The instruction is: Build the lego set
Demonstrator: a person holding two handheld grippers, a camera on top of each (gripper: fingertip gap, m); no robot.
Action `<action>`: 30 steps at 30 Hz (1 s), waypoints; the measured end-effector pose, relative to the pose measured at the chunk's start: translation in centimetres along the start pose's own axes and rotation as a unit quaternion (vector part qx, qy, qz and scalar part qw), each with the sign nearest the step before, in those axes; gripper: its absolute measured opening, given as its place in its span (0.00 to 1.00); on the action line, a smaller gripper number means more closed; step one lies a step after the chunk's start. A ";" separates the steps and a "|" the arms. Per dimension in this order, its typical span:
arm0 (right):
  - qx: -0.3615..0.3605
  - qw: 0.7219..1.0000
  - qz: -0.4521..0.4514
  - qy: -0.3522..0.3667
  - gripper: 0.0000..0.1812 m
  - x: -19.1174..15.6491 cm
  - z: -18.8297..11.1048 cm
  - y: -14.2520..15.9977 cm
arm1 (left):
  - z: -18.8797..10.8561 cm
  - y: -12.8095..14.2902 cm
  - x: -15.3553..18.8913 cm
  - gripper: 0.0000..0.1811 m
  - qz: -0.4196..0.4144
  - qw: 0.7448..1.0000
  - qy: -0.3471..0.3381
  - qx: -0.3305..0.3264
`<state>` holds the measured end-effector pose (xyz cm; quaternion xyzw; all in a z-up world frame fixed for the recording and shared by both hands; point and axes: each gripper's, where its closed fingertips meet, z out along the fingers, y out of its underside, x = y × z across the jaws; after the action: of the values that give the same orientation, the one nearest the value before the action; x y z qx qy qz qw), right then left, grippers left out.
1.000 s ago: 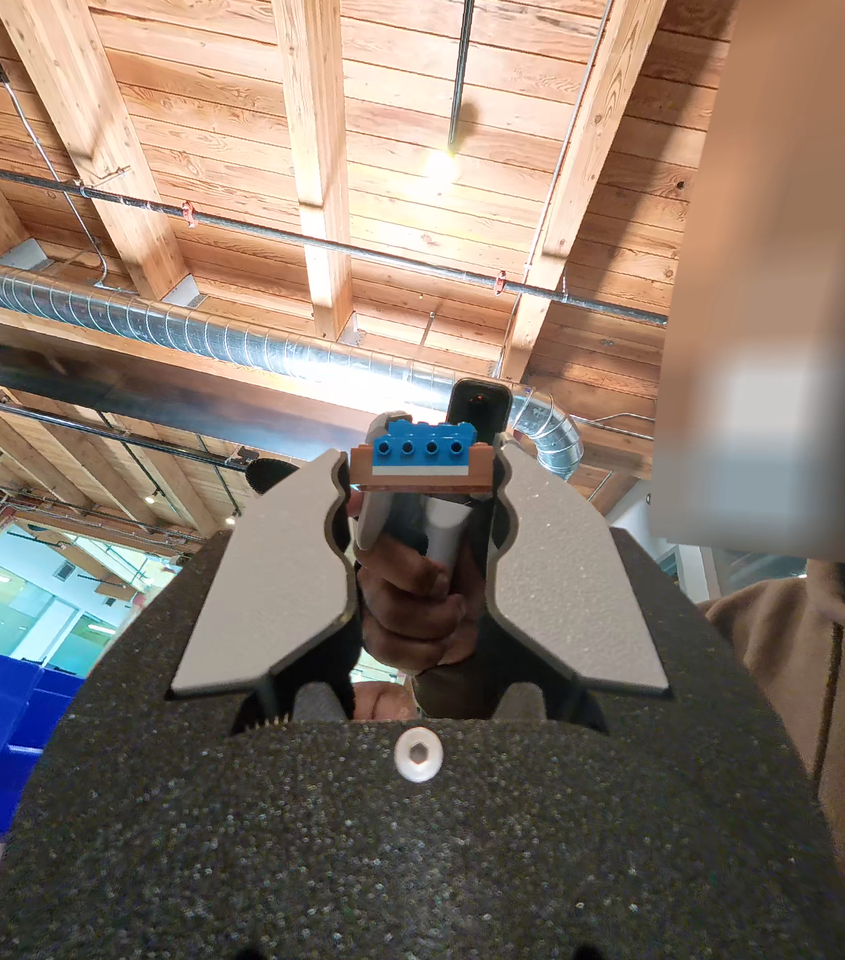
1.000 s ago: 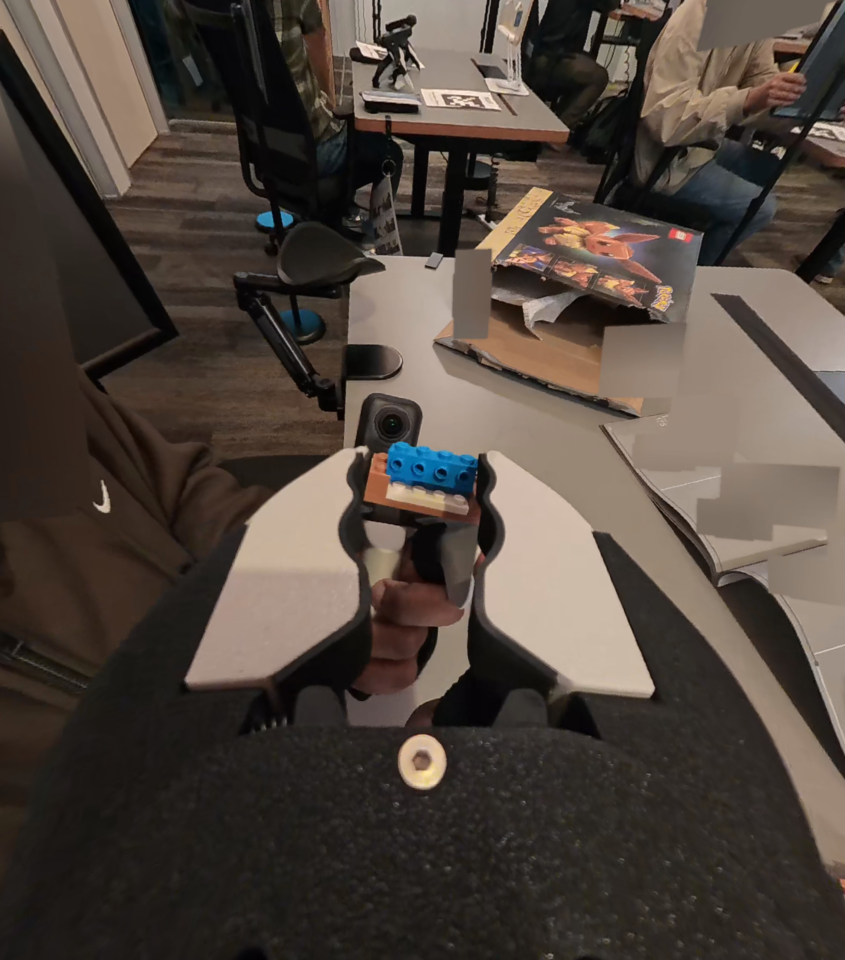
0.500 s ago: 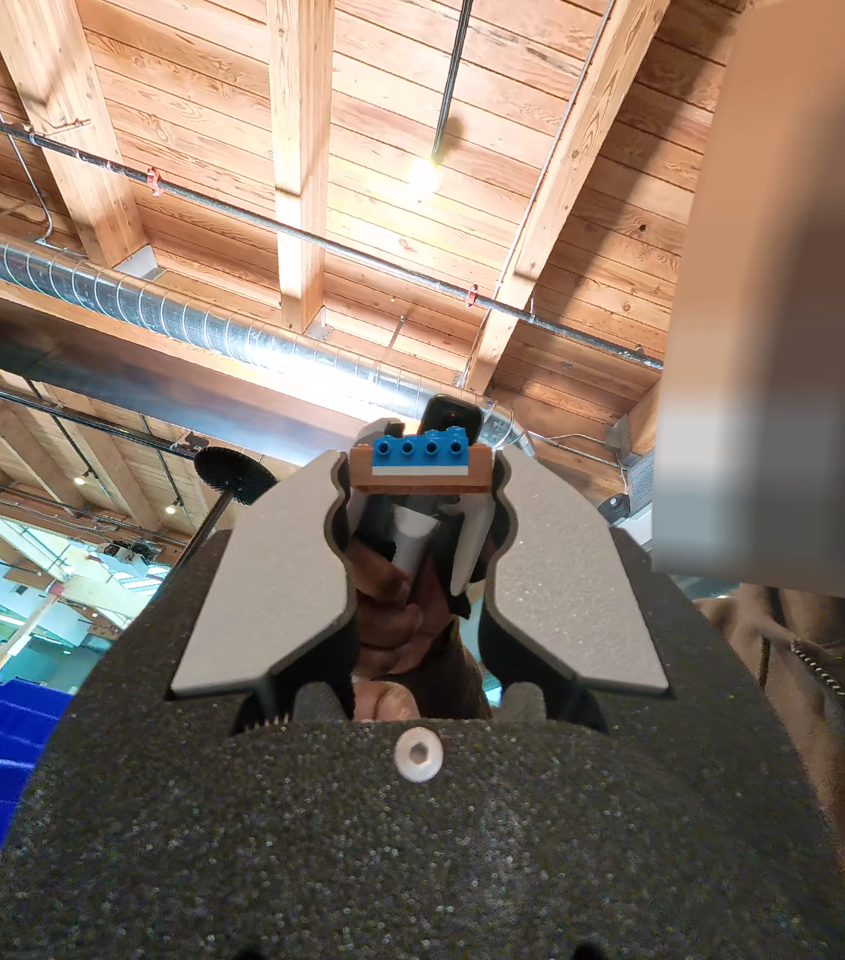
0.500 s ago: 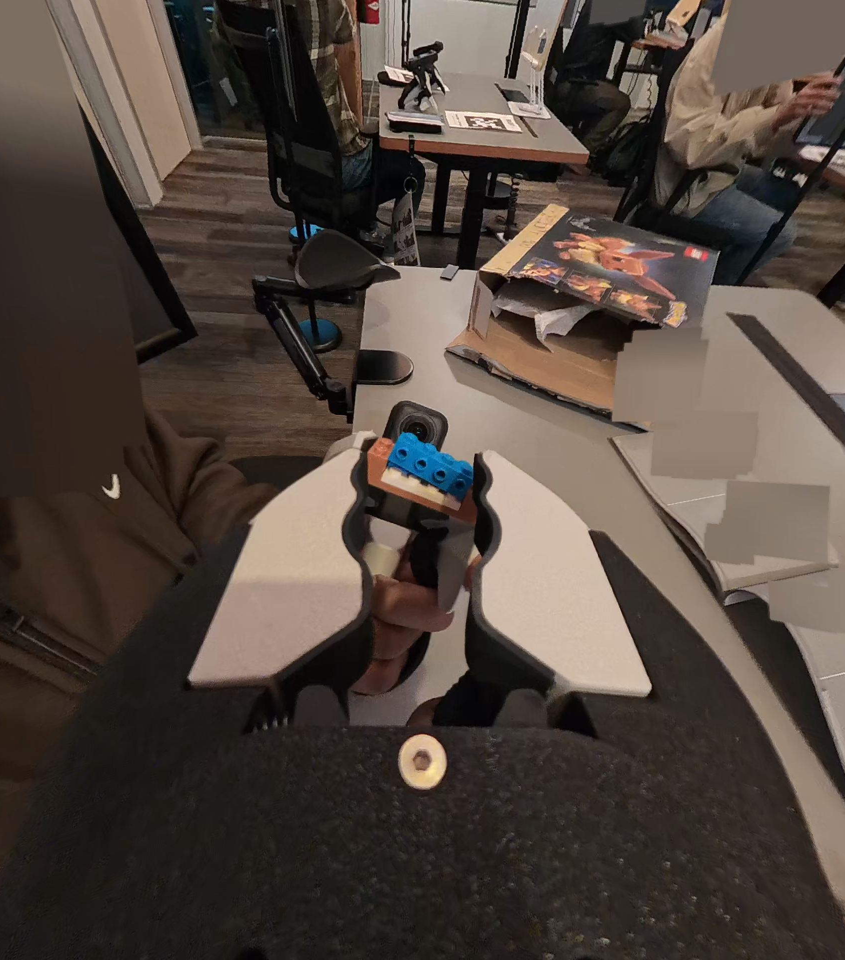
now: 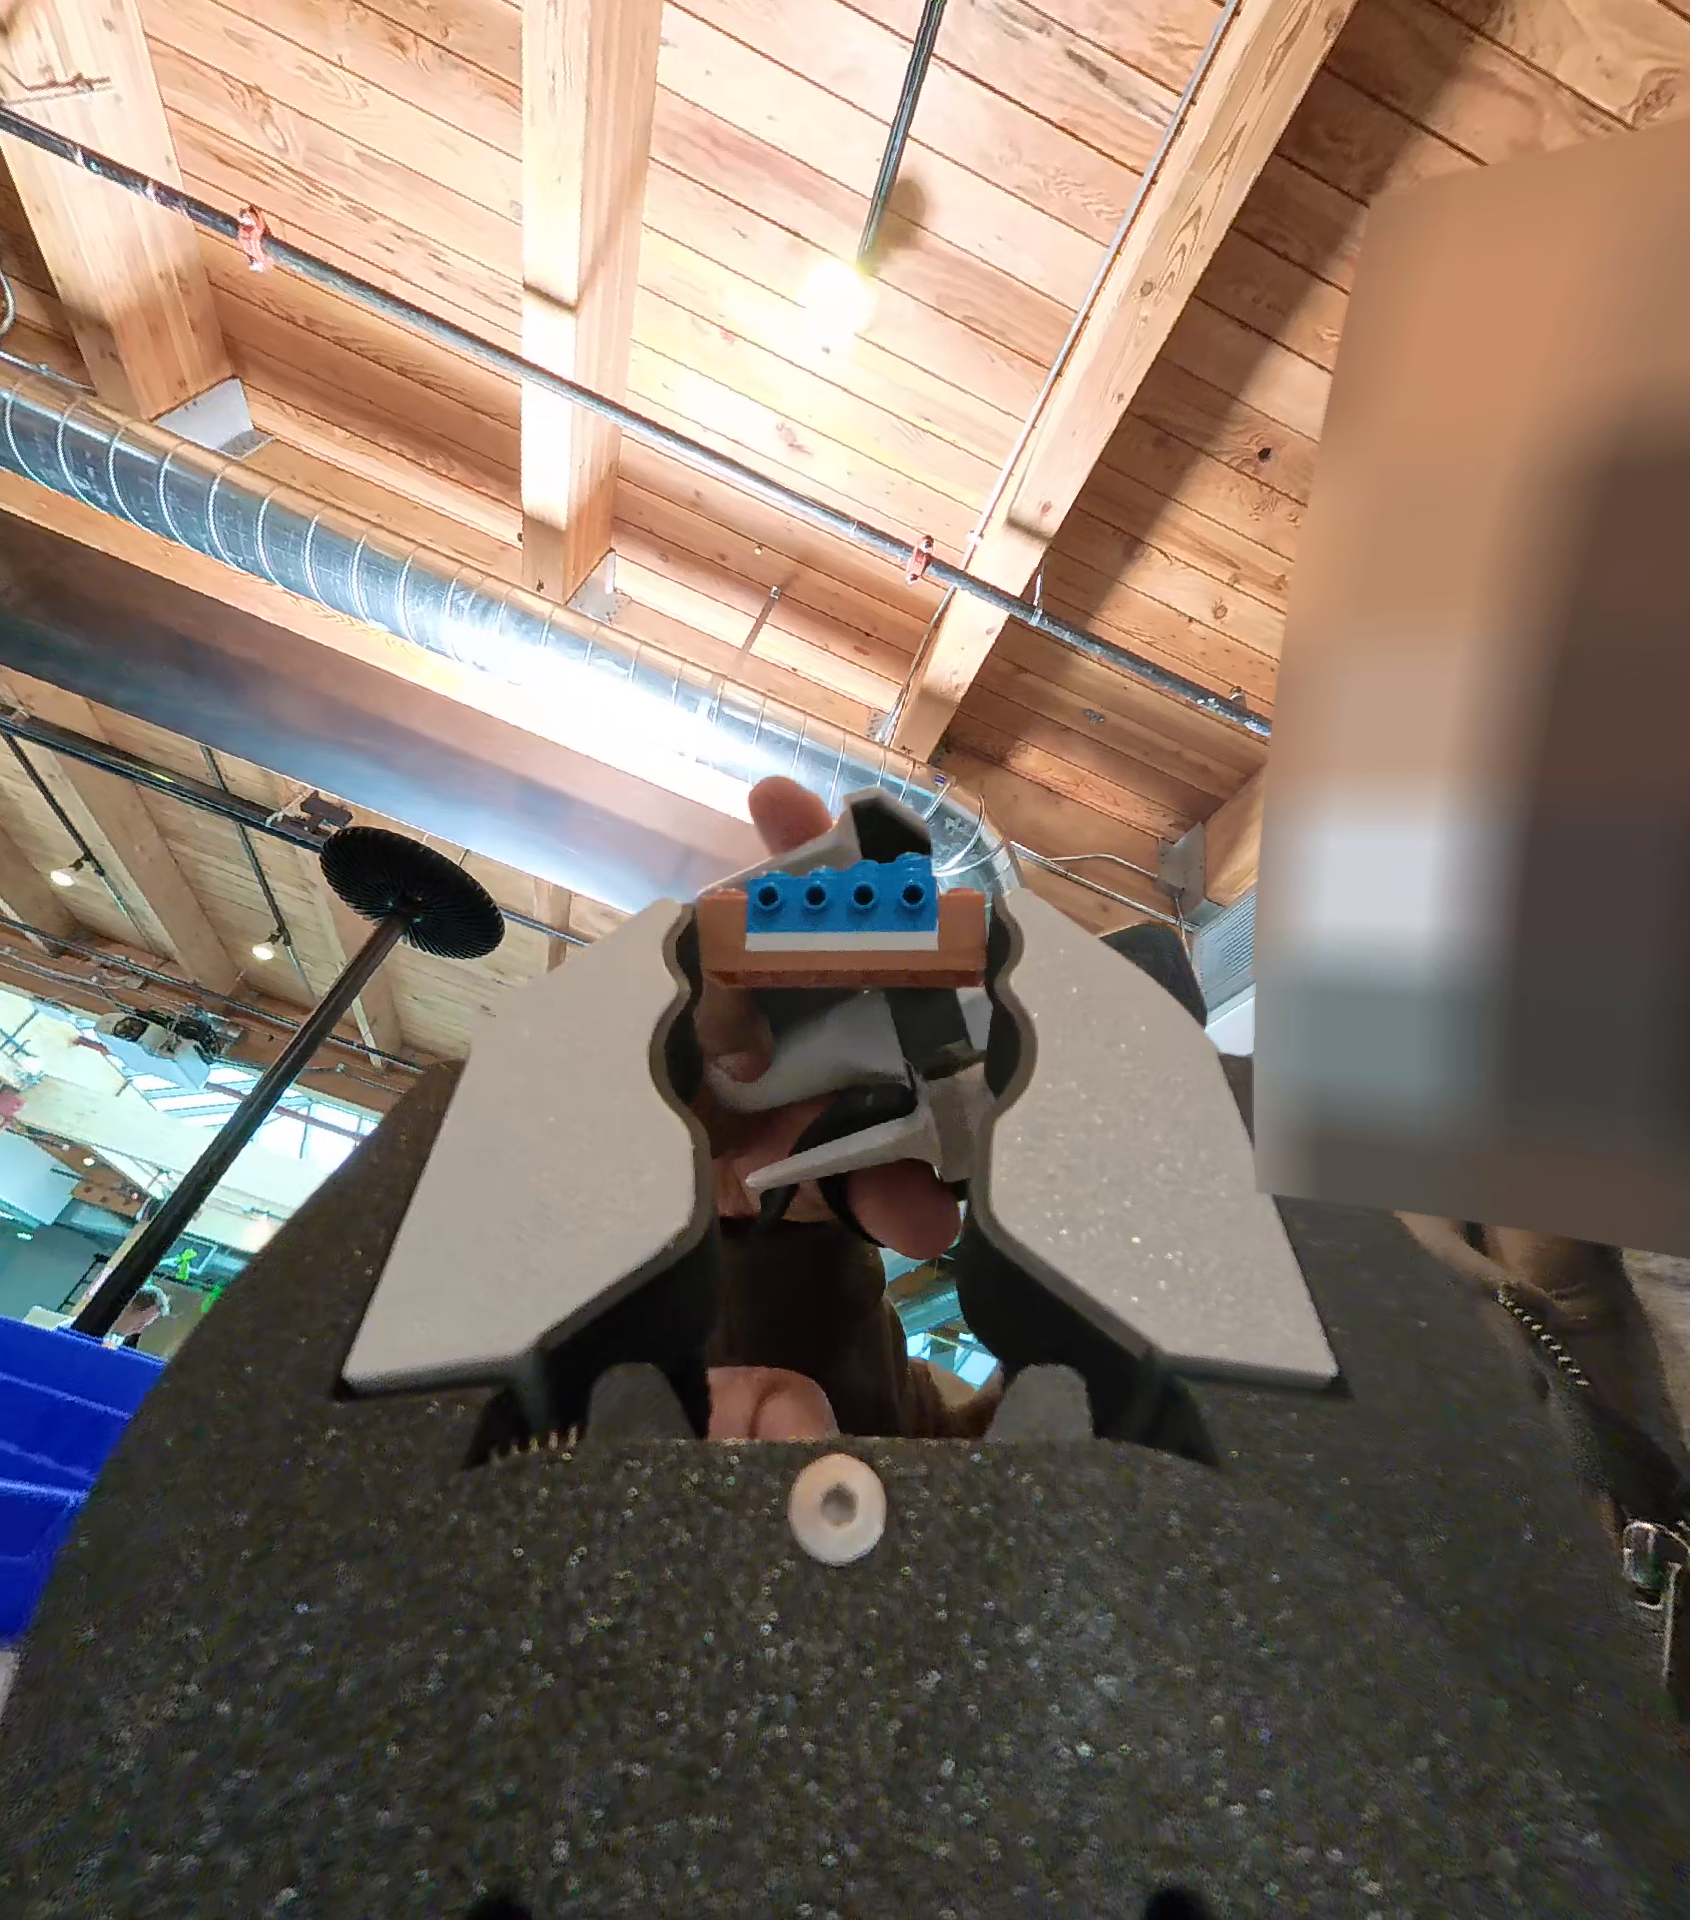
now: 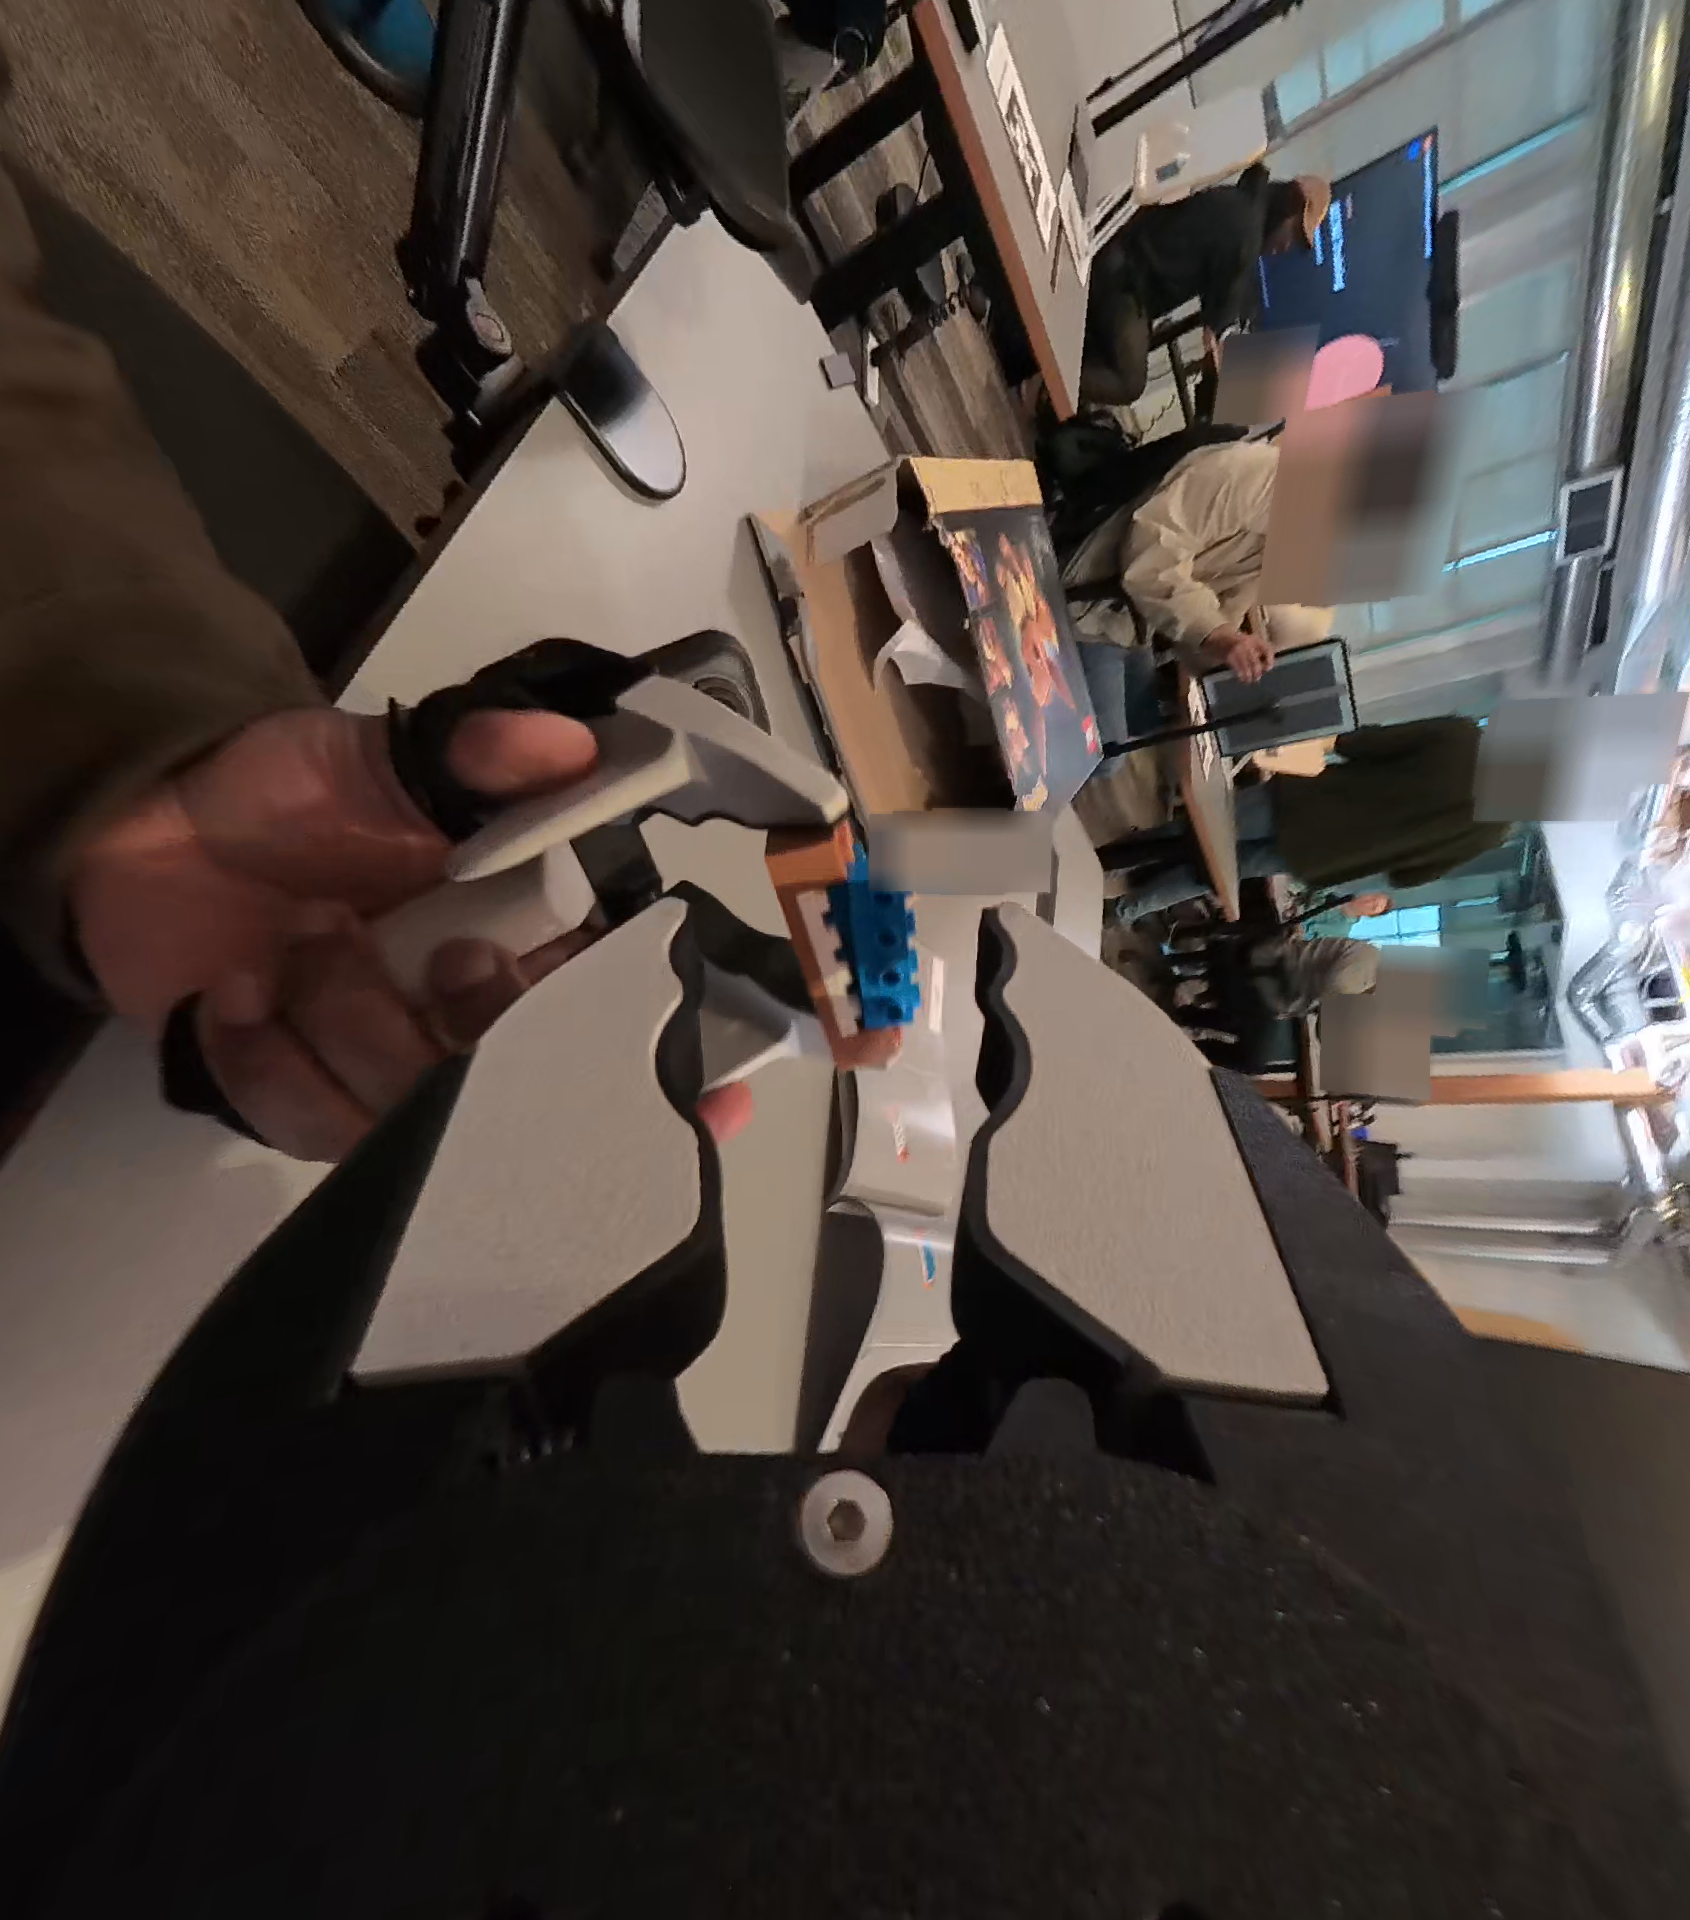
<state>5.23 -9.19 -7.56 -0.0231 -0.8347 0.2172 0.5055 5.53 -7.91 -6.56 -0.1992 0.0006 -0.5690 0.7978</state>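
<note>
Left wrist view: lego piece held aloft for inspection.
My left gripper is clamped on the brown plate, blue brick studs out, likely steadying it for the next brick. My right gripper has let go since half a second ago, jaws apart, rolled sideways, and the piece sits between them untouched, above the table.

Printing shows on a few surfaces — none of it sharp enough to make out. The cardboard box on the desk carries colour artwork and a small red logo patch. A wall screen far back shows pale lettering, blurred. White sheets on a farther table bear dark square marks — unreadable.
</note>
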 end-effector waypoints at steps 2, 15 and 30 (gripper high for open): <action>-0.013 1.000 -0.020 -0.001 0.27 -0.1 0.4 0.4 | 0.0 0.2 0.0 0.29 -0.002 1.000 0.001 -0.005; -0.022 0.997 -0.077 0.014 0.11 0.1 1.0 0.8 | 0.0 0.4 -0.2 0.29 -0.032 0.999 0.003 -0.011; -0.004 1.000 -0.016 0.012 0.11 -0.2 0.7 0.9 | 0.2 1.0 -0.3 0.29 -0.066 0.997 0.012 -0.033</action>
<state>4.53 -8.64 -8.40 -0.0146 -0.8299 0.2052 0.5186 6.43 -7.32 -6.78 -0.2183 0.0165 -0.6221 0.7517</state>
